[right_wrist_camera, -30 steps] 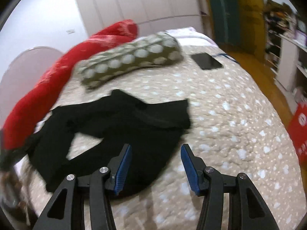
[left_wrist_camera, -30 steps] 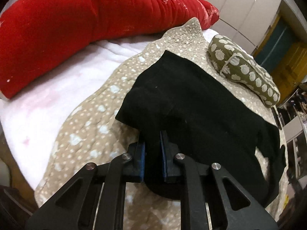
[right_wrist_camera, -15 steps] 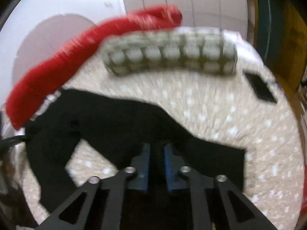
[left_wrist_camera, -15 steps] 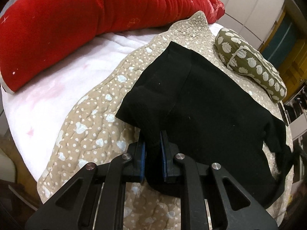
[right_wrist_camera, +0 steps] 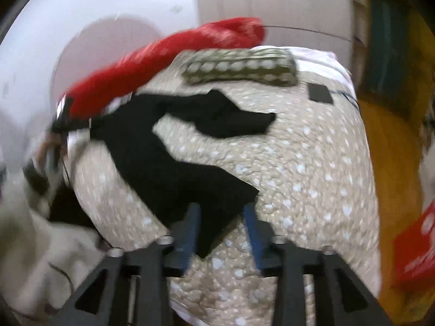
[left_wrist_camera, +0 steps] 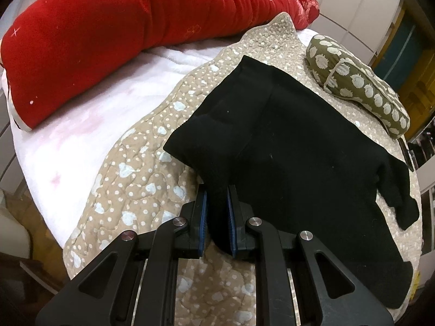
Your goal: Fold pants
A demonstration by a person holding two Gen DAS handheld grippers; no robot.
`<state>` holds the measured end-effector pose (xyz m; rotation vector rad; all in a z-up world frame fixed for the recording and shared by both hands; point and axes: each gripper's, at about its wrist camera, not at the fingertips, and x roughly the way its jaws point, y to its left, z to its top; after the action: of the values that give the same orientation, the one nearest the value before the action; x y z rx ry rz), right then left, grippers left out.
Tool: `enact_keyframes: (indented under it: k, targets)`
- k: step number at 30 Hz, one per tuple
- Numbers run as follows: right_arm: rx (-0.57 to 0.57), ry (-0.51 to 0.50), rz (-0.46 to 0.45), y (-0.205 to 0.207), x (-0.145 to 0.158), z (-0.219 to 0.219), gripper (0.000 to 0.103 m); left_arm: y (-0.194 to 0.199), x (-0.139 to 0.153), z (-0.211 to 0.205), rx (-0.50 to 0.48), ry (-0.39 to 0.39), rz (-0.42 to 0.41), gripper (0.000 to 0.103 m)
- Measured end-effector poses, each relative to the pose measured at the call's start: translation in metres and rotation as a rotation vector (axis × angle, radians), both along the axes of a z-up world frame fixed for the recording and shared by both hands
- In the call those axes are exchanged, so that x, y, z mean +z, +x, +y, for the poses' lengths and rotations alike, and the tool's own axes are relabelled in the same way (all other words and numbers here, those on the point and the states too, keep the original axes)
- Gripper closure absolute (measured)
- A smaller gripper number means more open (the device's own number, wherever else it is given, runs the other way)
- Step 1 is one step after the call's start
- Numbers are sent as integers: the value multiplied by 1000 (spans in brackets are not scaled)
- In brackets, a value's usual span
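Black pants (left_wrist_camera: 299, 146) lie spread on a beige dotted quilt (left_wrist_camera: 141, 163) on a bed. My left gripper (left_wrist_camera: 217, 212) is shut on the waist end of the pants, with black cloth pinched between the blue pads. In the blurred right wrist view the pants (right_wrist_camera: 168, 163) spread into two legs. My right gripper (right_wrist_camera: 221, 228) is open, and the end of the nearer leg lies between its fingers (right_wrist_camera: 190, 228) on the quilt (right_wrist_camera: 299, 176).
A long red bolster (left_wrist_camera: 122, 35) lies along the far side on a white blanket (left_wrist_camera: 68, 135). An olive patterned pillow (left_wrist_camera: 359, 81) lies beyond the pants. A dark flat tablet-like item (right_wrist_camera: 320, 93) lies on the quilt. Wooden floor (right_wrist_camera: 388, 163) lies past the bed edge.
My right gripper shut on a pant leg, pulled it toward me, then opened and let it lie on the quilt. My left gripper kept its hold on the waist and drew back slightly.
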<state>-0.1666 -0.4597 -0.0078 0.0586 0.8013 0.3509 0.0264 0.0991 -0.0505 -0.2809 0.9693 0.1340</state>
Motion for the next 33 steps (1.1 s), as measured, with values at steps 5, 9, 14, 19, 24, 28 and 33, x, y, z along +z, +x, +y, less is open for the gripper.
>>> enact_keyframes:
  k: [5, 9, 14, 19, 24, 28, 33]
  targets:
    - [-186, 177, 60, 39, -28, -12, 51, -1, -3, -1, 6, 1, 7, 91]
    - [-194, 167, 187, 73, -68, 19, 76, -3, -6, -1, 8, -4, 10, 91]
    - [-243, 98, 13, 79, -36, 36, 97, -13, 5, -4, -5, -17, -14, 91]
    - [-293, 52, -25, 86, -7, 10, 97, -17, -1, 0, -6, -8, -6, 91]
    - [-392, -152, 118, 115, -50, 10, 88, -23, -1, 14, 25, -12, 21, 91]
    - [-434, -155, 49, 110, -25, 6, 88, -30, 23, 14, 1, 33, -24, 91]
    - [-185, 18, -16, 125, 0, 61, 85, -23, 38, -3, -33, 56, -57, 70]
